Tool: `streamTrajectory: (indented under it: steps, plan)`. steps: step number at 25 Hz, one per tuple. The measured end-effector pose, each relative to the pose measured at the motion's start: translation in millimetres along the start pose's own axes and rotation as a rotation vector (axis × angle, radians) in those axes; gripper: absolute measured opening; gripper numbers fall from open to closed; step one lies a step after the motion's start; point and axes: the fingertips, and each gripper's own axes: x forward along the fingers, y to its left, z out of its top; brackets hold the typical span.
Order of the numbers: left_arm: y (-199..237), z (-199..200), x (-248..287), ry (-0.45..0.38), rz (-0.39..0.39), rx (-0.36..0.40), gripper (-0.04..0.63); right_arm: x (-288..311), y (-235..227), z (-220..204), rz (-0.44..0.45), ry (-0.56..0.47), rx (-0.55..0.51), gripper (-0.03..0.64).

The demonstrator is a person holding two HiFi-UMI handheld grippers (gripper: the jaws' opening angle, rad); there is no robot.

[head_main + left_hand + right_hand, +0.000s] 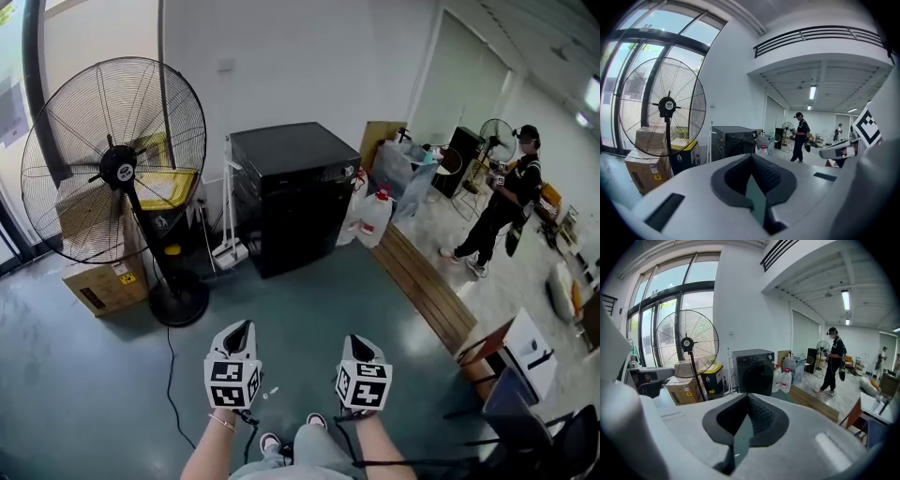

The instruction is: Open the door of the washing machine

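1. Both grippers sit closest in the head view, side by side and low in the frame over the green floor (309, 309). The left gripper (238, 330) and right gripper (360, 343) each show a marker cube.
2. Only the head view shows the bare forearms behind them and the black cable (171, 375) trailing across the floor from the fan (112, 159).
3. Left gripper (754, 187), seen in its own view, has its jaws drawn together. Just a thin sliver of floor shows between the dark pads (771, 176), and nothing is held or touched.
4. Right gripper (743, 427) is the same in its own view: jaws closed to a narrow slit, with nothing in them.
5. Ahead and well apart from both grippers, the black washing machine (295, 192) stands against the white wall, between the fan and the water jugs (373, 217).
6. From above, the head view shows mostly its top. The right gripper view faces the washing machine (754, 371) squarely and shows the round door (756, 377) shut.
7. The left gripper view catches the washing machine (733, 140) at an angle, so the door is hard to make out.
8. All three views show a person in black (502, 202) standing far to the right, past a wooden step (427, 286).
9. A cardboard box (98, 272) sits behind the fan.
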Motion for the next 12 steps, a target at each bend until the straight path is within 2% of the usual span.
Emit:
streamTrajectory:
  steps: [4,12]
  plan:
    - [1,-3,14,0.018,-0.019,-0.002,0.005,9,-8,-2,-0.024,0.021,0.018,0.006]
    - [-1,12,75,0.031,-0.043,0.028,0.005,63,-31,28,-0.040,0.001,0.034,0.006]
